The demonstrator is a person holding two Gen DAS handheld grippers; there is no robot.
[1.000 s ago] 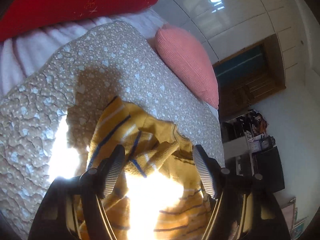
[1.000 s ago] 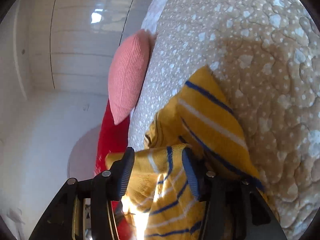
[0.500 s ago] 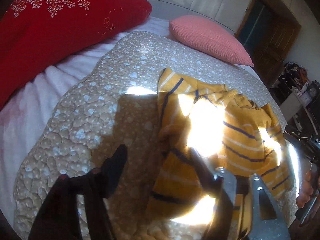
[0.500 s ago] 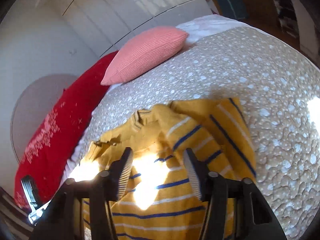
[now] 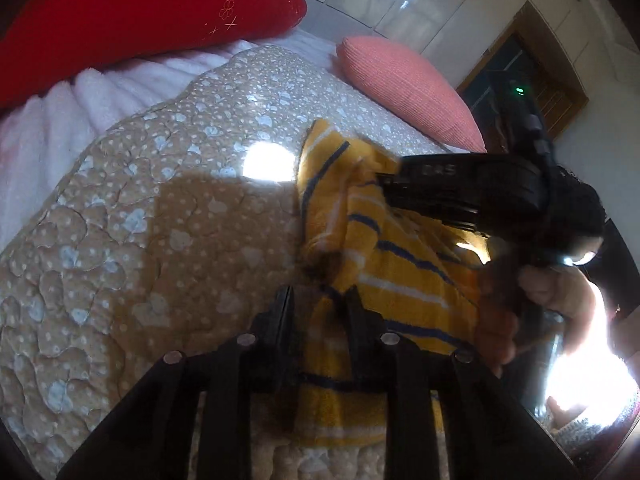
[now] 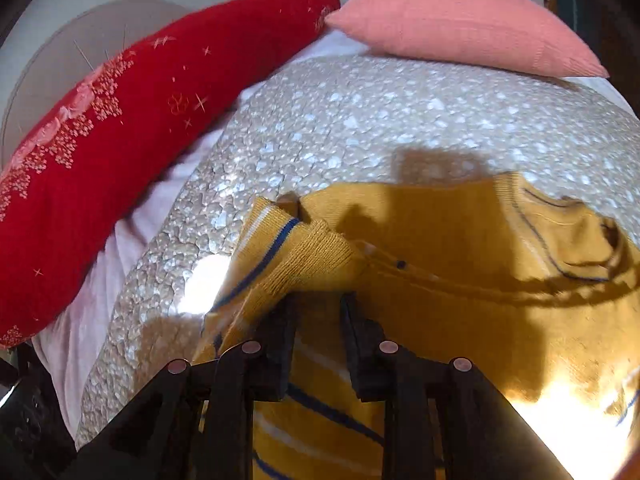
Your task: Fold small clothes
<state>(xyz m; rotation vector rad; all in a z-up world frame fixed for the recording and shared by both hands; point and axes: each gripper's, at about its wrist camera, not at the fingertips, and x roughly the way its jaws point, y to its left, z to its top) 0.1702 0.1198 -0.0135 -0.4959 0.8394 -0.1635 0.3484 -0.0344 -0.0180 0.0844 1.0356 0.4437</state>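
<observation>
On a beige quilted bedspread dotted with pale hearts [image 5: 152,216] lies a small mustard-yellow knitted sweater with navy and white stripes [image 5: 404,264], rumpled, its collar end toward a pink ribbed cushion [image 6: 460,24] and a red embroidered pillow [image 6: 132,120]. Seen from the left wrist, the sweater's striped lower edge runs between the fingers of the left gripper [image 5: 320,300], whose jaws have just been closing and now stand narrowly apart with fabric between them; whether the pads bite cannot be told. The right gripper [image 6: 318,308] sits low over a sleeve-side fold, its jaws likewise just closing, narrow, with knit cloth in the gap. In the left view its black body shows blurred letters, seemingly "DAS", above the person's hand [image 5: 544,300].
</observation>
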